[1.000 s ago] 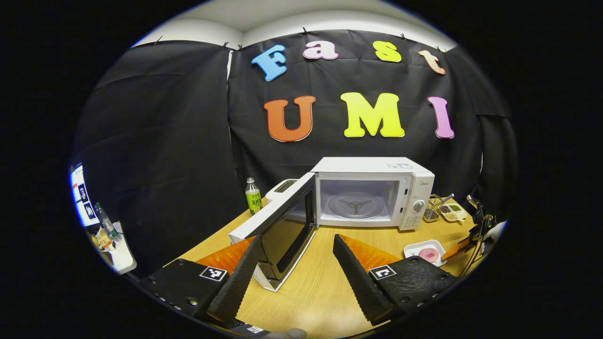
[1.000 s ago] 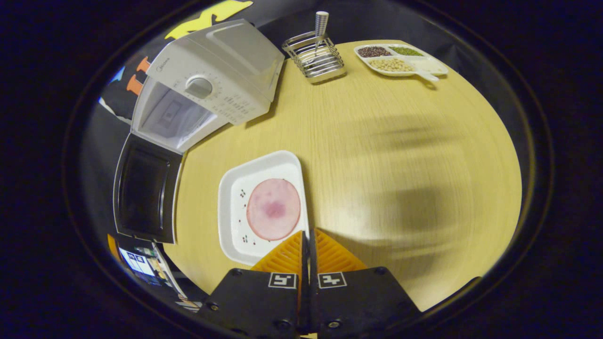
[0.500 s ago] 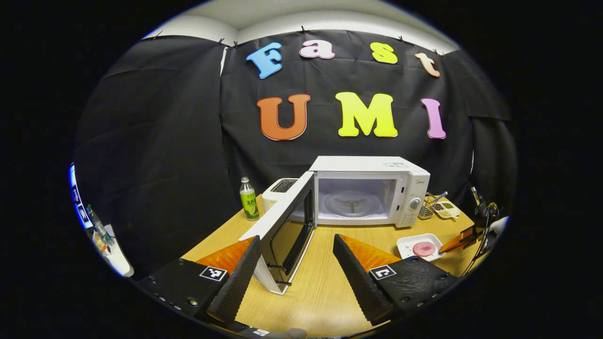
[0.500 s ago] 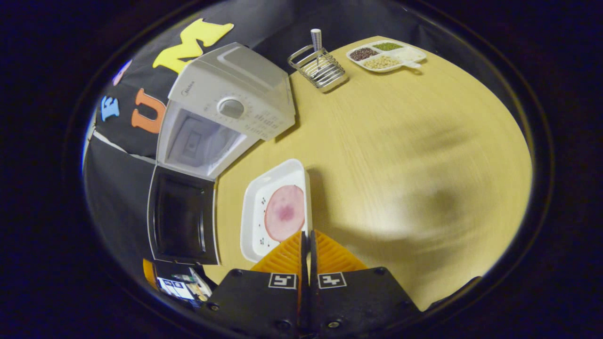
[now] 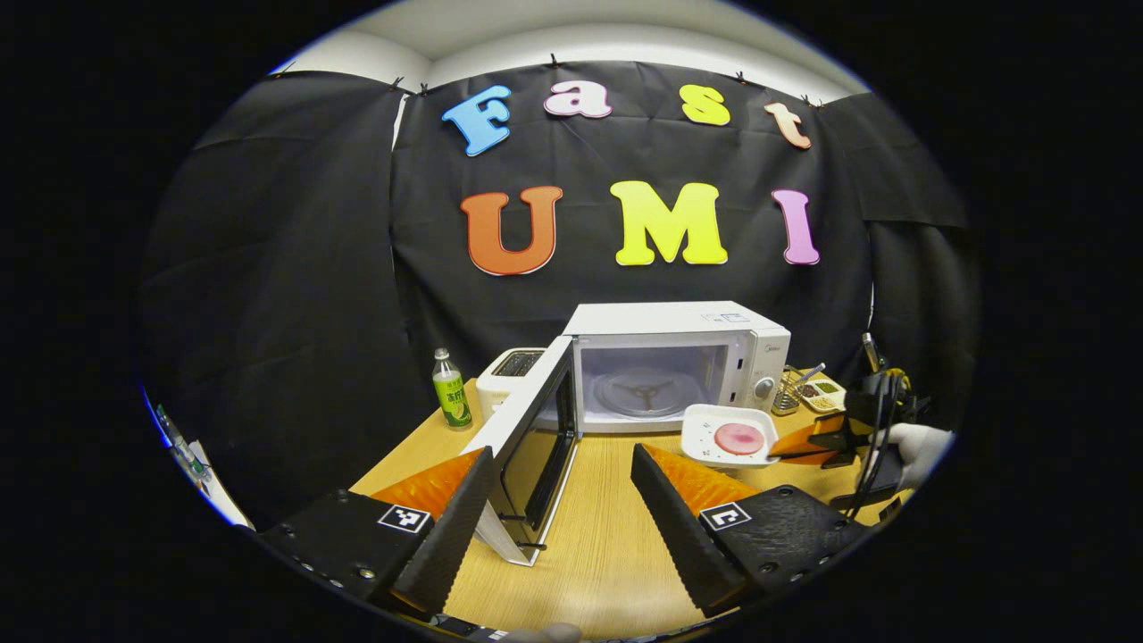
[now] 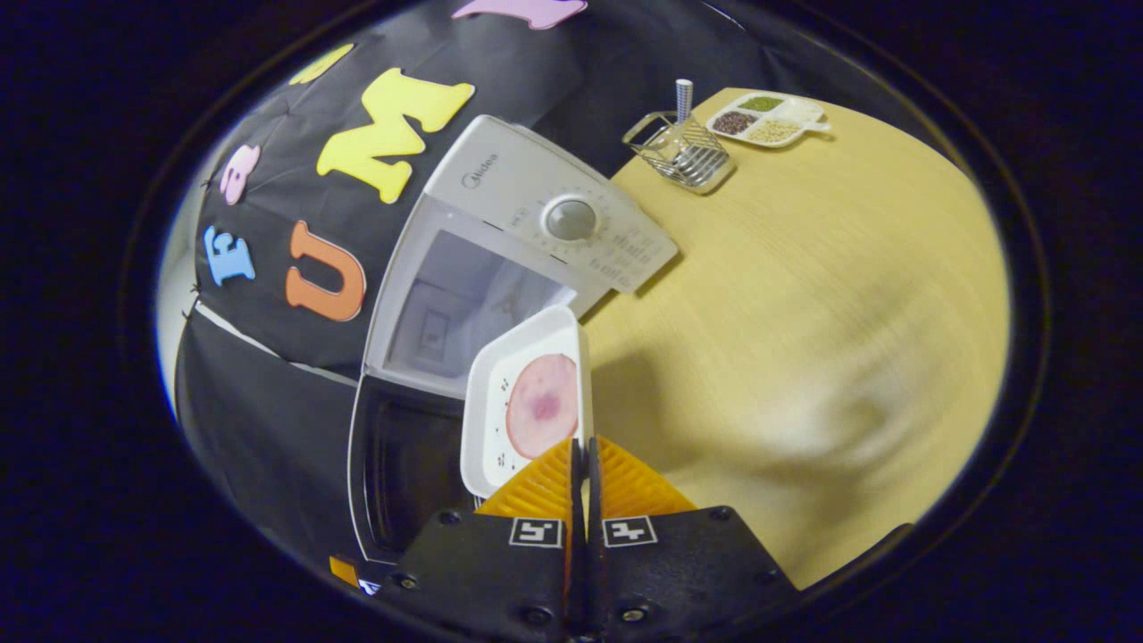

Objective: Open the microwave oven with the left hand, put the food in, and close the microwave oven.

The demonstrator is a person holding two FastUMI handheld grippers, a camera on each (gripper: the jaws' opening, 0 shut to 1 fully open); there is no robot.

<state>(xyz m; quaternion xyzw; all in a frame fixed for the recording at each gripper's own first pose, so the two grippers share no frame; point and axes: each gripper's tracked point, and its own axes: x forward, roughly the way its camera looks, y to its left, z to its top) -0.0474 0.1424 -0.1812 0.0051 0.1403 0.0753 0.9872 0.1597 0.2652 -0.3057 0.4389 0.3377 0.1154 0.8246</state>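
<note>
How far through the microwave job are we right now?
Done: the microwave door hangs open. In hand: the right gripper is shut on the rim of the white tray with the pink slice, lifted before the opening. The left gripper waits with jaws apart. Left: set the tray inside, shut the door.

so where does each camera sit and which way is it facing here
Left gripper view: rides the left gripper, low over the table, facing the open microwave; its spread fingers show.
Right gripper view: rides the right gripper, looking down on the plate it pinches; its fingers show.
Shared: microwave, plate, table, wire rack.
</note>
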